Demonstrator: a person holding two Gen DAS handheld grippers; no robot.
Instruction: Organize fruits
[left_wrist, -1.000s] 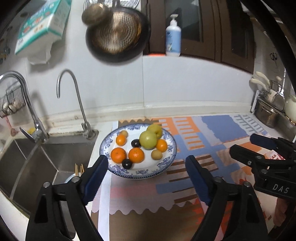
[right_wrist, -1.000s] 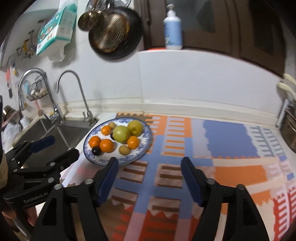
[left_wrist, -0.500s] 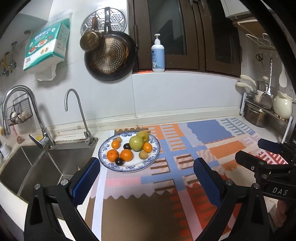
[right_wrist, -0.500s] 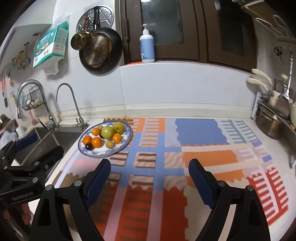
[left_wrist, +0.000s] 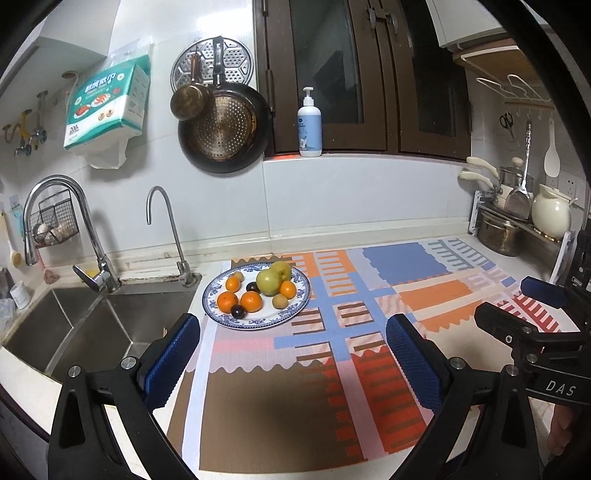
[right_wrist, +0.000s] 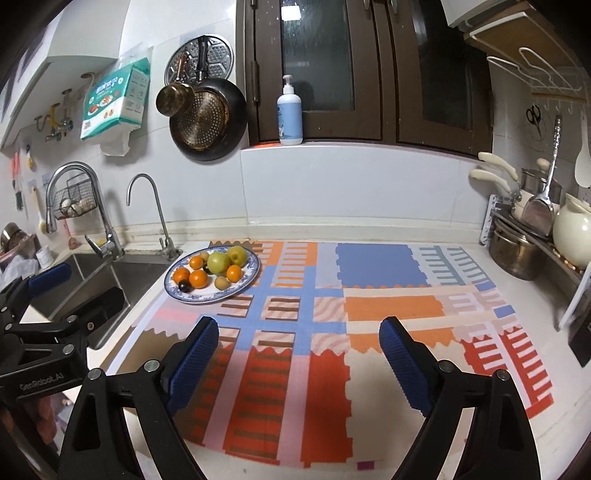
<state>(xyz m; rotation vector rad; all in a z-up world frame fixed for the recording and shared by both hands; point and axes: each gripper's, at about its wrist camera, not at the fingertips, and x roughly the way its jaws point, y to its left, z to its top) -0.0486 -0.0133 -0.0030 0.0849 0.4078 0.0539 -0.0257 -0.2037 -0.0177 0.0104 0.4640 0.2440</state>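
Note:
A blue-and-white plate (left_wrist: 305, 291) sits on the patterned mat beside the sink. It holds two green apples (left_wrist: 269, 281), several oranges (left_wrist: 252, 301), two dark plums (left_wrist: 238, 312) and small brownish fruits (left_wrist: 280, 302). My left gripper (left_wrist: 291, 326) stands open just short of the plate, with nothing between its fingers. In the right wrist view the plate (right_wrist: 255, 266) lies far off to the left. My right gripper (right_wrist: 298, 326) hangs over the mat's middle, its jaws opening and empty. Each gripper shows in the other's view: right gripper (left_wrist: 532, 306), left gripper (right_wrist: 55, 291).
The colourful mat (right_wrist: 369, 306) covers the counter. A steel sink (left_wrist: 85, 325) with two taps (left_wrist: 166, 229) lies to the left. Pots and a cream jug (right_wrist: 572, 236) stand on a rack at the right. A pump bottle (left_wrist: 309, 125) stands on the back ledge, and pans hang on the wall.
Both grippers have drawn back from the plate and risen a little, so it looks smaller and farther. Both pairs of jaws have spread wider. The fruit has not moved.

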